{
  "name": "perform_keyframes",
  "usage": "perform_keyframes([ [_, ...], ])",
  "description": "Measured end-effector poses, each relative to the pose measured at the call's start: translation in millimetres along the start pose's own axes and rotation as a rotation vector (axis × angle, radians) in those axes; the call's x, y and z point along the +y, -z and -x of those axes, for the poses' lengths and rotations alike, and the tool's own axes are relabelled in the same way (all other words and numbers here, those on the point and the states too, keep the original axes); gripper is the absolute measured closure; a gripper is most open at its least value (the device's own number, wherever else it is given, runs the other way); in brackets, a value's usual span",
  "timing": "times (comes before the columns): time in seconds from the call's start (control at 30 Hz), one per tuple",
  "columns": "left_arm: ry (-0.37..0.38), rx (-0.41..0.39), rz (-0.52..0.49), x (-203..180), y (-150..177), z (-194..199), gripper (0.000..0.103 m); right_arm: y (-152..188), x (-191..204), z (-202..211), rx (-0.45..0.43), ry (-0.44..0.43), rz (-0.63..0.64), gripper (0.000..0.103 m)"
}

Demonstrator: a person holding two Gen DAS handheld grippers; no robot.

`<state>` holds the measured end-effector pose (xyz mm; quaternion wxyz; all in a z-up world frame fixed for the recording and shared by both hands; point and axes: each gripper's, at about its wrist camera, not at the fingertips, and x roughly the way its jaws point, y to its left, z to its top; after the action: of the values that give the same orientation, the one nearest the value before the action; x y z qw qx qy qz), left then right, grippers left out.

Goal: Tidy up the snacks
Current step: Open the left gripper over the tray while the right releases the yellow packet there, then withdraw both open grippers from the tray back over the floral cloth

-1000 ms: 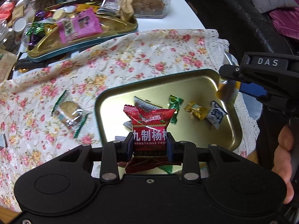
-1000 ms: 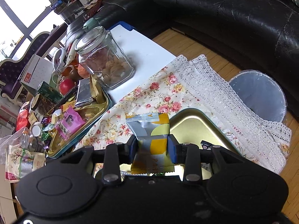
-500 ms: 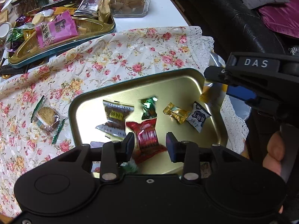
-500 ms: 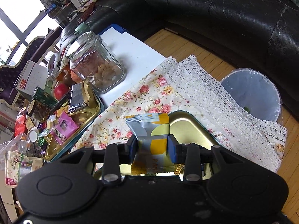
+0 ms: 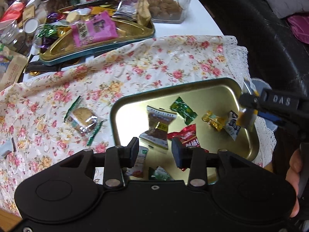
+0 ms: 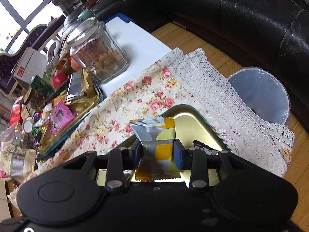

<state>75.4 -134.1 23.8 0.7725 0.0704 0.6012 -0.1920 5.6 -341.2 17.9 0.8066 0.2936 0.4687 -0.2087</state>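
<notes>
L gripper [image 5: 155, 149]: fingers wide, empty, over gold rectangular metal tray [image 5: 195, 88] w/ red foil snack packet [image 5: 188, 136] inside. R gripper [image 6: 156, 151] pinches grey-yellow wrapped snack [image 6: 154, 133] at tray's far edge; "DAS" on R gripper's body. Beyond: glass jar [image 6: 98, 52].

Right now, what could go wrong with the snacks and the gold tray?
1. The right gripper pinches the grey-and-yellow packet near the gold tray corner; released there, it might land on the floral cloth or drop into the bin below.
2. The tray sits close to the table edge, so a bump could slide it off.
3. The open left gripper hangs low over the red packet and could knock it.
</notes>
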Motion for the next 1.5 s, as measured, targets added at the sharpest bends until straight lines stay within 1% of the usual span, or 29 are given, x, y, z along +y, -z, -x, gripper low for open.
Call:
perform_keyframes([
  [0.1, -0.007, -0.001, 0.026, 10, -2, 2, 0.056, 3, 1, -3, 0.018, 0.009, 0.025, 0.065],
  [0.27, -0.001, 0.0, 0.056, 20, -3, 5, 0.056, 3, 0, -4, 0.036, 0.019, 0.011, 0.064],
  [0.5, -0.006, 0.003, 0.052, 21, -1, 6, 0.056, 2, 6, -3, 0.04, 0.007, 0.009, 0.064],
  [0.7, -0.019, 0.024, 0.055, 23, 0, 2, 0.056, 4, 16, -2, 0.049, -0.013, 0.027, 0.063],
  [0.8, -0.02, 0.033, 0.061, 25, 0, 2, 0.056, 4, 19, -2, 0.052, -0.016, 0.025, 0.062],
  [1.03, -0.084, 0.038, 0.074, 38, 1, 5, 0.056, 6, 31, -3, 0.066, -0.022, 0.026, 0.059],
  [1.3, -0.15, -0.019, 0.102, 61, 1, 21, 0.056, 14, 59, -3, 0.079, -0.043, 0.064, 0.057],
  [1.5, -0.151, -0.049, 0.146, 85, -1, 35, 0.056, 24, 86, -6, 0.099, -0.058, 0.106, 0.056],
])
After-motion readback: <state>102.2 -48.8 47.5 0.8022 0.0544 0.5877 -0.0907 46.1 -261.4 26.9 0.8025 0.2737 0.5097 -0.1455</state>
